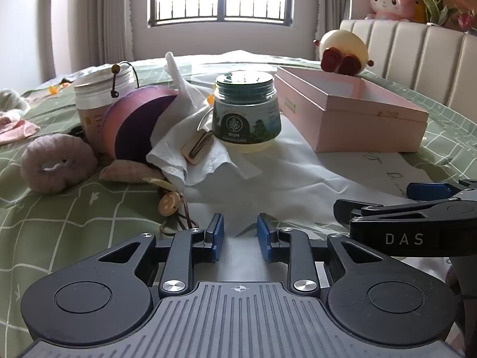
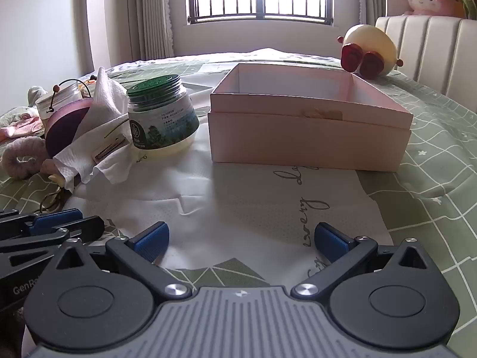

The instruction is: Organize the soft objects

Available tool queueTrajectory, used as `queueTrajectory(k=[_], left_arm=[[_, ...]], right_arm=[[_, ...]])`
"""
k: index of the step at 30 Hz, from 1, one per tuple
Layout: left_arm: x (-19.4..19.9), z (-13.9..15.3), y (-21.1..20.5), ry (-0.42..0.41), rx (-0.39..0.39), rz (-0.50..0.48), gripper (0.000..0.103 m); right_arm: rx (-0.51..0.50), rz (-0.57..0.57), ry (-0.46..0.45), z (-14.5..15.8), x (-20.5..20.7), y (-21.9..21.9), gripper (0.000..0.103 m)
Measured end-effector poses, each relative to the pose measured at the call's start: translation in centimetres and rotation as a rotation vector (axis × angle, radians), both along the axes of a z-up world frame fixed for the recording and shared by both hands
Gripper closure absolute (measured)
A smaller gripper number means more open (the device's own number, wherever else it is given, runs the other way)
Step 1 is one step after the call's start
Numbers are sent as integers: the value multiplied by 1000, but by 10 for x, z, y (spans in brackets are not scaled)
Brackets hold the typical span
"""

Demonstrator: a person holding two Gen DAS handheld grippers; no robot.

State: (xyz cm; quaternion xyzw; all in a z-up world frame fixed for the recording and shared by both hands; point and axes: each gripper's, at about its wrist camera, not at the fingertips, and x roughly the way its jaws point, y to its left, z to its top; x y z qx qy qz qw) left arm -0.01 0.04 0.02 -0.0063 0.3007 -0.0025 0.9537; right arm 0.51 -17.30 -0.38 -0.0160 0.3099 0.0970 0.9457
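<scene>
My left gripper (image 1: 238, 235): part-spread, empty | my right gripper (image 2: 241, 238): spread wide, empty | lilac plush ring (image 1: 56, 164): on green bedcover, left of pile, well apart from pink box (image 2: 310, 131) | judged light, squashy, non-slip; pinch its outer roll.

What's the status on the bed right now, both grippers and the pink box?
Left gripper part open, empty; right gripper wide open, empty. Pink box open, looks empty. Soft purple ring untouched at left. Green-lidded jar stands between ring and box.
</scene>
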Motion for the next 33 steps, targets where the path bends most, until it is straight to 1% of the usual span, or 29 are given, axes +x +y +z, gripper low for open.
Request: queueTrajectory(k=[11, 14, 33], left_arm=[[1, 0, -7, 0, 8, 5, 74], [-1, 1, -1, -3, -5, 8, 74], [-2, 1, -1, -4, -6, 9, 74]], right_arm=[[-8, 0, 2, -1, 0, 1, 0], [-8, 0, 2, -1, 0, 1, 0], [-9, 0, 3, -1, 0, 1, 0]])
